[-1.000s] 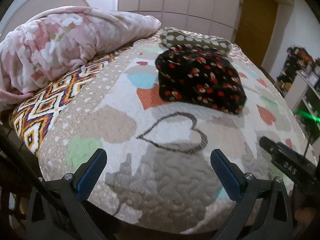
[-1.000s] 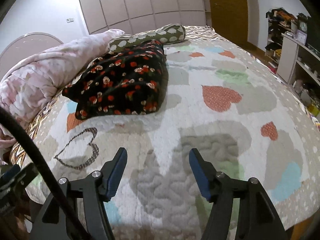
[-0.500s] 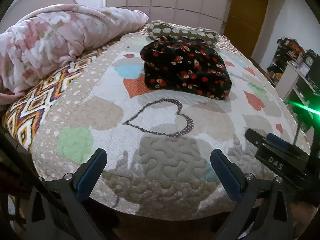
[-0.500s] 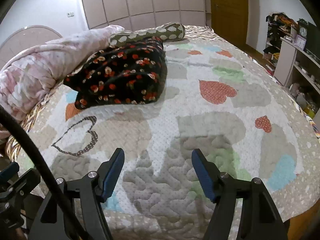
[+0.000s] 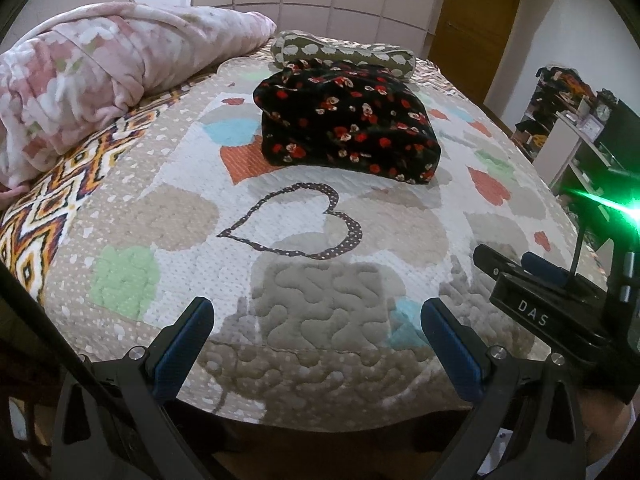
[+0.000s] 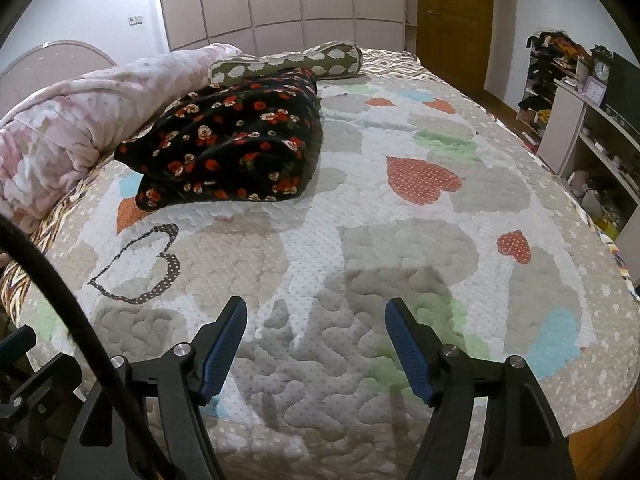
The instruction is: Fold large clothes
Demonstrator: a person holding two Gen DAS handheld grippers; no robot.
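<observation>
The bed [image 5: 132,216] is covered with a quilted bedspread [image 6: 400,240] printed with coloured hearts. On it lies a folded black garment with red flowers [image 5: 348,128], toward the far end. Just behind it lies a green bolster with white spots [image 5: 344,52]. A pink fleece blanket [image 5: 100,72] lies bunched along the left side.

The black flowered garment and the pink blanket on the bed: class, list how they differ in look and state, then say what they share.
1. The black flowered garment is dark with small red and cream flowers; the pink blanket is pale with blurry blotches.
2. The garment is folded into a compact stack; the blanket lies in a loose, bunched heap.
3. The garment looks smaller than the blanket.
Shared: both are soft fabrics resting on the quilt, and neither is held by a claw.
</observation>
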